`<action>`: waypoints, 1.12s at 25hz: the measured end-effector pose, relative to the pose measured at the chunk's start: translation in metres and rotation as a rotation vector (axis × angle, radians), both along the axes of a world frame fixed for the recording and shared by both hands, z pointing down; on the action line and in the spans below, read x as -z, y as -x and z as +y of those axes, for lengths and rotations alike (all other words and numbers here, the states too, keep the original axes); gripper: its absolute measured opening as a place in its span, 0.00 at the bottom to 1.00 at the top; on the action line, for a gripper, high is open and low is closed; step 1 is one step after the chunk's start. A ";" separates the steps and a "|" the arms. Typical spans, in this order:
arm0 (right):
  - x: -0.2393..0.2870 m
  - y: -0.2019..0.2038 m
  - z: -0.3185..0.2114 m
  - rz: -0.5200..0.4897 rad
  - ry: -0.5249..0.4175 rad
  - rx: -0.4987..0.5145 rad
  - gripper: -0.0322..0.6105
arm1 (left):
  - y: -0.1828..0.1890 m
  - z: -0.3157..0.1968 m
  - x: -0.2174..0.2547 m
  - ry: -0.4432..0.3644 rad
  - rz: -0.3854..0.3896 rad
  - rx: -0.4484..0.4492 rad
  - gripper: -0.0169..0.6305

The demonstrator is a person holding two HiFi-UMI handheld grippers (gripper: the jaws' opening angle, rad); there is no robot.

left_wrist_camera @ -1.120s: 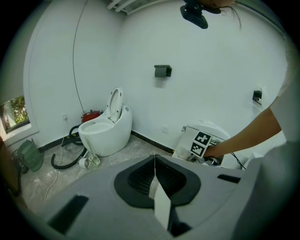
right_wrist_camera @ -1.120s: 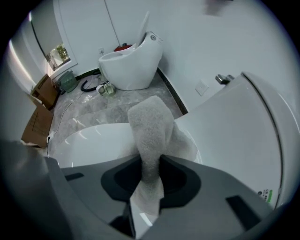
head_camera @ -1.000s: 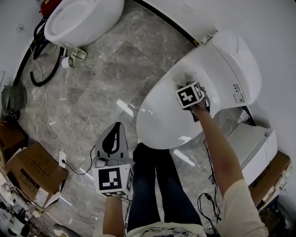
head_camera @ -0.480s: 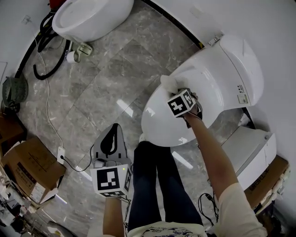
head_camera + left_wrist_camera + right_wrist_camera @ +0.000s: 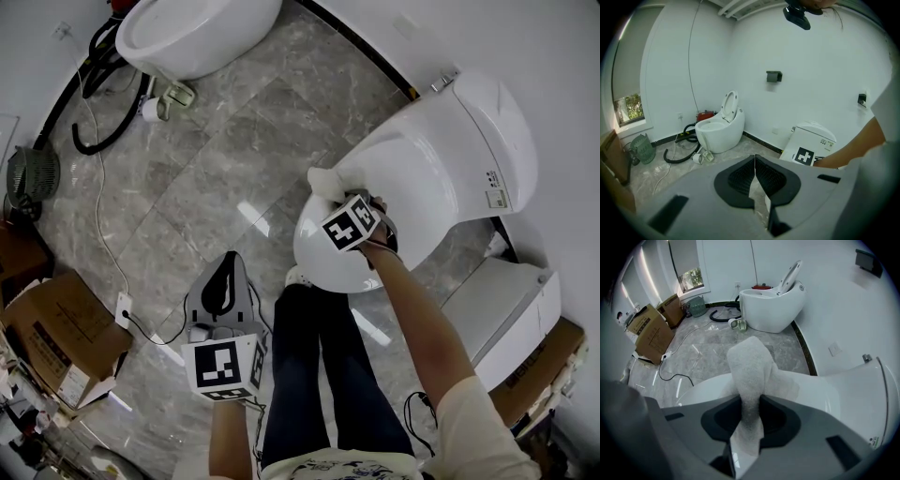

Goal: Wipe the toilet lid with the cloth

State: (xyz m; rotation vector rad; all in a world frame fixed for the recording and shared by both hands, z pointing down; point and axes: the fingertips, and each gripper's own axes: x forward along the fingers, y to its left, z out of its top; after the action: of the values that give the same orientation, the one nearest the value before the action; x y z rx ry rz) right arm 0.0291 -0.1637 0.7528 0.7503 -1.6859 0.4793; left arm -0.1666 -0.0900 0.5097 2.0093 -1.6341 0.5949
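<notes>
One stroke had carried my right gripper [image 5: 750, 413], pinching the cloth [image 5: 749, 366], across the lid [image 5: 441, 159] to its front rim, so wiping seemed underway; my left gripper [image 5: 754, 183] hung pressed together, empty.

Honestly, nothing here is readable. The cardboard box [image 5: 56, 342] on the floor has a printed label, but the print is too small to make out. Same with the little sticker [image 5: 494, 199] on the side of the toilet [image 5: 469, 131]: there are lines of print, all blurry. The marker cube [image 5: 223, 367] down low and the second cube [image 5: 349, 225] over the toilet only carry black-and-white square patterns, no letters or numbers.
</notes>
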 end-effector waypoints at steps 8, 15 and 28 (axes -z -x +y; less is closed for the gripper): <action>-0.003 0.028 0.027 -0.026 0.029 0.050 0.20 | 0.013 0.009 -0.001 0.001 -0.003 0.036 0.04; -0.004 0.053 0.055 -0.072 0.042 0.065 0.20 | 0.023 0.016 0.000 0.002 -0.007 0.058 0.04; -0.011 0.080 0.132 -0.150 0.128 0.195 0.20 | 0.016 0.019 -0.003 0.014 -0.007 0.046 0.04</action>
State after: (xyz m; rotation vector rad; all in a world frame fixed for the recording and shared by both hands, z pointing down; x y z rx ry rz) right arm -0.0505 -0.0318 0.7635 0.4612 -1.8277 0.5110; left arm -0.1831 -0.0706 0.5130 1.9564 -1.6716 0.5957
